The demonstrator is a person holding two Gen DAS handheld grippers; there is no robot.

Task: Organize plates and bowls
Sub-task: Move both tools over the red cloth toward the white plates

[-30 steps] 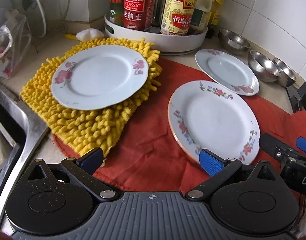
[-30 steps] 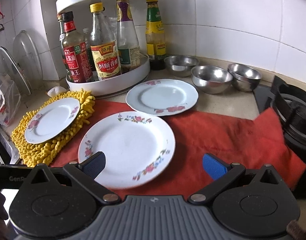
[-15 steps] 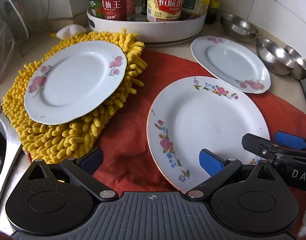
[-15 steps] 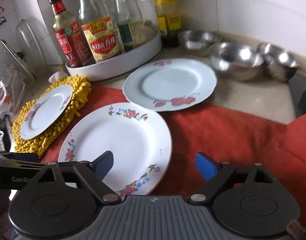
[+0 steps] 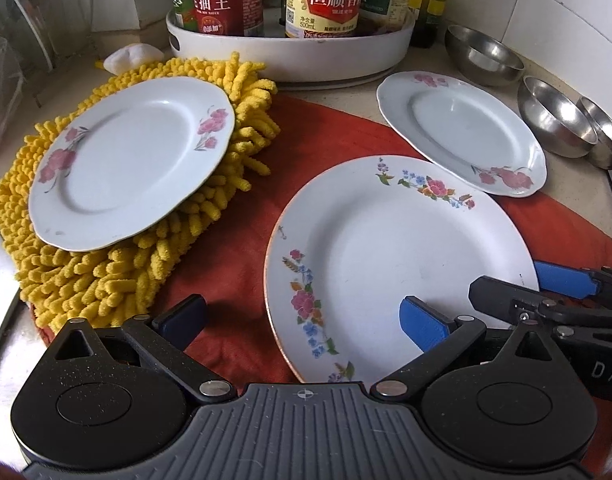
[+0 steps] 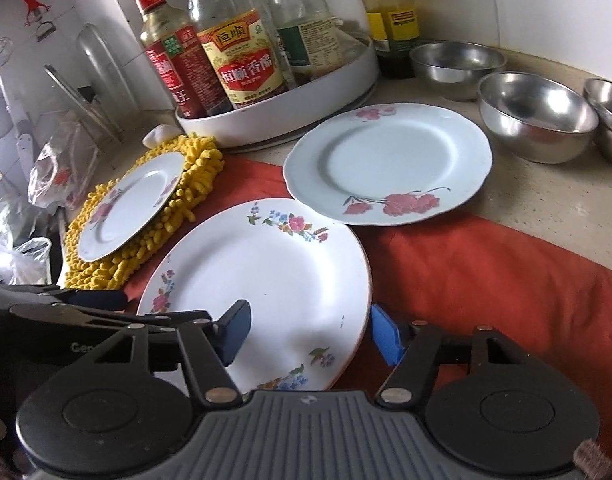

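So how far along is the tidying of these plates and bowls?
Barely begun. Nothing is stacked: three plates lie apart, one on the yellow mat, and three steel bowls sit separately. In hand: the right tongs have been closing around the big flowered plate's rim, not gripping yet. Left tongs are open.

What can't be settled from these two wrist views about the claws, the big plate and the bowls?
- Right claw: jaws have just been closing across the large floral plate rim; pad contact unclear, its own housing hides the near rim.
- Left claw: the plate's near edge is hidden by its body in the left wrist view.
- Third steel bowl: cut off by the frame edge.
- Red cloth: what lies beneath is hidden.
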